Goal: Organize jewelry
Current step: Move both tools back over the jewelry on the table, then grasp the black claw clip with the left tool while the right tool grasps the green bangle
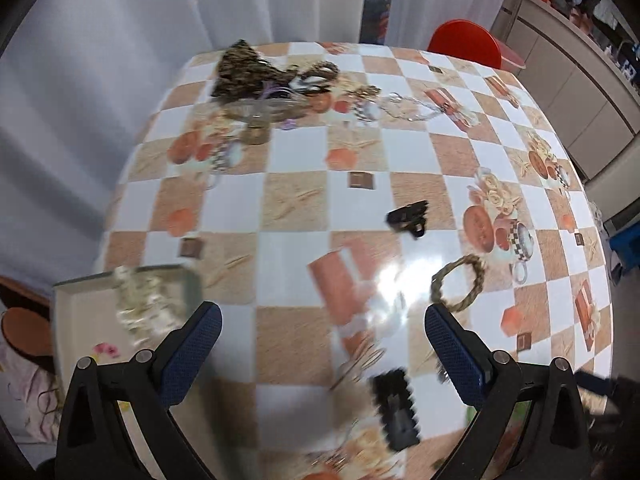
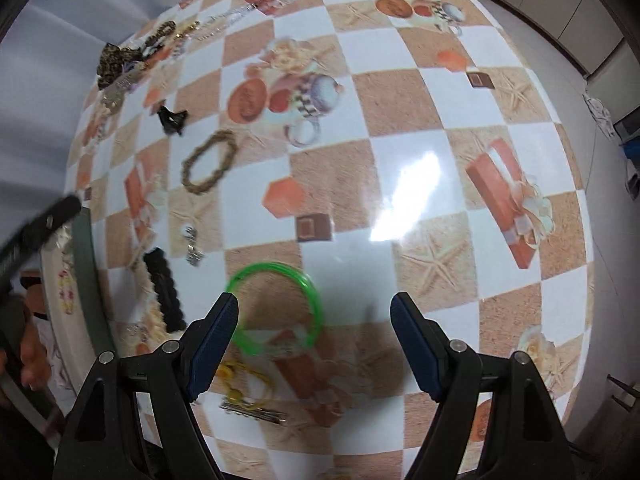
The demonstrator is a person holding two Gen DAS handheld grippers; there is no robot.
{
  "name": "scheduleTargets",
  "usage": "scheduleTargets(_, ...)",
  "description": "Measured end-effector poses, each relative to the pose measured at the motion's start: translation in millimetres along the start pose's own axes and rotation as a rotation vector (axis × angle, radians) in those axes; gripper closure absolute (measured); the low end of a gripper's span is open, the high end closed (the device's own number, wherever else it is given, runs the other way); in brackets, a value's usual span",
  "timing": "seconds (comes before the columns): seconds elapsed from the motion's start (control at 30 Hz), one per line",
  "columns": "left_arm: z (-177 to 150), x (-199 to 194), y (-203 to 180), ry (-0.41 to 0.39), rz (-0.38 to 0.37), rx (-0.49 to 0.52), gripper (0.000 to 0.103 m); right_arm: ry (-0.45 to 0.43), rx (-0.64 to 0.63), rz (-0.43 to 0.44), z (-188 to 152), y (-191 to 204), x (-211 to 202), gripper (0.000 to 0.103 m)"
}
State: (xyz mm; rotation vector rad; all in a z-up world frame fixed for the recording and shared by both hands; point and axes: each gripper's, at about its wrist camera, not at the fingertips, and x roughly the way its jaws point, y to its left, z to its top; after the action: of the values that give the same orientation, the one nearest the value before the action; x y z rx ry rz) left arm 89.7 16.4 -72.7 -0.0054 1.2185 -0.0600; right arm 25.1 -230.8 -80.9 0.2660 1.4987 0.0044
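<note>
Both grippers (image 1: 323, 344) (image 2: 314, 334) were held agape, empty; the green bangle (image 2: 276, 308) could be nudged aside by the left finger (image 2: 216, 332).

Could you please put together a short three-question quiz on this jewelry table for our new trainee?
1. True or false: the green bangle is clamped between the right gripper's fingers.
2. Which item lies nearest the braided ring bracelet? A) black claw clip B) red chair C) yellow charm
3. Fill in: the pile of loose jewelry sits at the table's ___ end, by the curtain.

Key
1. False; it lies on the table and the jaws stand open.
2. A
3. Far
</note>
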Motion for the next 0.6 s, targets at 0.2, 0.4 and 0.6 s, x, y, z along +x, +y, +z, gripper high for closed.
scheduleTargets(0.2,17.4,23.6,-24.4,0.009,-0.017,0.013,0.0,0.021,-0.032,-0.023,-6.4,-5.6,11.9,0.022)
scheduleTargets(0.4,42.4,45.6,-39.1,-0.006,-0.026,0.01,0.008,0.027,-0.083,-0.048,-8.1,4.2,23.8,0.022)
scheduleTargets(0.6,61.8,71.3,-53.3,0.004,-0.022,0.033,0.02,0.033,-0.129,-0.079,-10.9,18.3,38.8,0.022)
